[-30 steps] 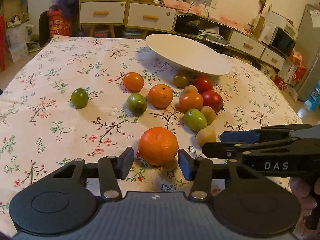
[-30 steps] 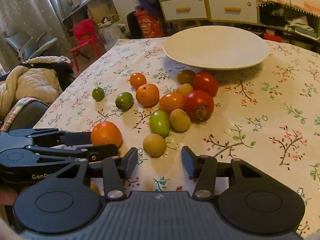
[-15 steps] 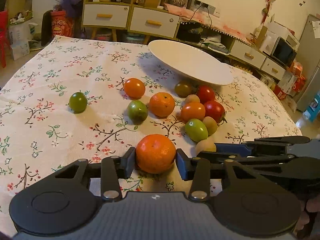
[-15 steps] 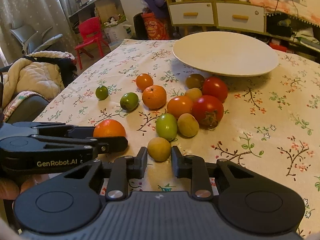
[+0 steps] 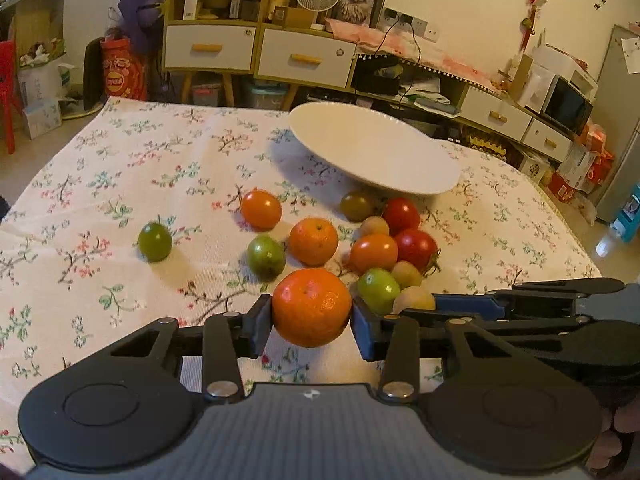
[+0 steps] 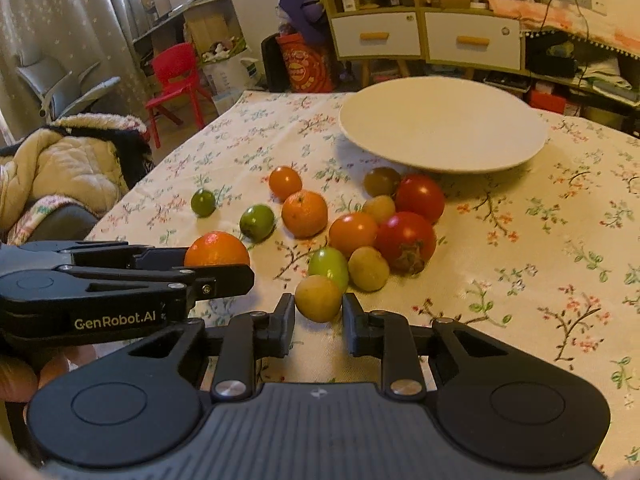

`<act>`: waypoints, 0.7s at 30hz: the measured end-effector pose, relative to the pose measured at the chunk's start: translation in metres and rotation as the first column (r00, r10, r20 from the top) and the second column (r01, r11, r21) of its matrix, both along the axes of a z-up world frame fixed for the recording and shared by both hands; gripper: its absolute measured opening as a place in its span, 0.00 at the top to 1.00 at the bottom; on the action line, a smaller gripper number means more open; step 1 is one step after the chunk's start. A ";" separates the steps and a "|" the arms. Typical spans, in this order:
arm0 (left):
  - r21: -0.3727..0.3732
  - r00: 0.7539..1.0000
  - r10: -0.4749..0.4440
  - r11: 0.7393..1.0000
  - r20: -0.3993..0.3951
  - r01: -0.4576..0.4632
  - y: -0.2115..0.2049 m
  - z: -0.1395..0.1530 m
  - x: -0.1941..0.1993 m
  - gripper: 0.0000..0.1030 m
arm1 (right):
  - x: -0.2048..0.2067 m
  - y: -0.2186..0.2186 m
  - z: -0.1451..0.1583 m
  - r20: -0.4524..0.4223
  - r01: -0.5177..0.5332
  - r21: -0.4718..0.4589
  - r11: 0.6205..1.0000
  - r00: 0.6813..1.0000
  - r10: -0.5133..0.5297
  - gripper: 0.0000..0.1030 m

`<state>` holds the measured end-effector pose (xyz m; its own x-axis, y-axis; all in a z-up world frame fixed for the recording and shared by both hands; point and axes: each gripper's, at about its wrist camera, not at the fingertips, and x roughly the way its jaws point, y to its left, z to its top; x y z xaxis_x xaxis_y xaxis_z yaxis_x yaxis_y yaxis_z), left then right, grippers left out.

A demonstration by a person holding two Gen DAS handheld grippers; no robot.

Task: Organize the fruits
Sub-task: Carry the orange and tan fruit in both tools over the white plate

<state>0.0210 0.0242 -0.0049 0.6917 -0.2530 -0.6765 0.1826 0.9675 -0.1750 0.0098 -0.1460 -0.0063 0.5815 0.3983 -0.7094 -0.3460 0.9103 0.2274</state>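
- Both grippers have closed up since a second ago: back then the fingers sat wide on either side of the fruit, now the left gripper point(image 5: 311, 320) is clamped on the big orange point(image 5: 311, 307) and it looks lifted a bit off the tablecloth point(image 5: 120, 200).
- Right gripper point(image 6: 319, 312) has pinched in on the small yellow-brown fruit point(image 6: 319, 298). Pads look like they touch both sides, and I can't tell if it's off the cloth yet.
- Rest of the pile, incl. the red tomato point(image 6: 405, 242) and green fruit point(image 6: 329, 266), sits just ahead of both grippers, between them and the white plate point(image 6: 442, 136).
- Key thing for the next move imo: the plate is straight ahead and past the pile, empty, so both loads have to go up and forward over the loose fruit. It lies a little right of centre in both views, so neither hand is clearly nearer.
- Round fruit, so no long axis to worry about, but the orange could slip if the squeeze loosens.
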 end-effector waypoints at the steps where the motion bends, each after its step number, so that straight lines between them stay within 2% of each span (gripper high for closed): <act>1: -0.002 1.000 -0.001 1.000 0.001 0.001 -0.001 0.002 0.001 0.66 | 0.001 -0.002 0.002 0.002 0.007 0.001 1.000 1.000 -0.007 0.78; 13: 0.006 1.000 -0.027 1.000 0.007 0.027 -0.024 0.019 0.034 0.66 | 0.036 -0.018 0.026 0.074 0.069 -0.039 0.997 0.995 -0.066 0.78; 21: 0.005 0.999 -0.035 0.999 0.021 0.035 -0.036 0.022 0.059 0.66 | 0.062 -0.028 0.028 0.108 0.102 -0.040 0.994 0.989 -0.097 0.78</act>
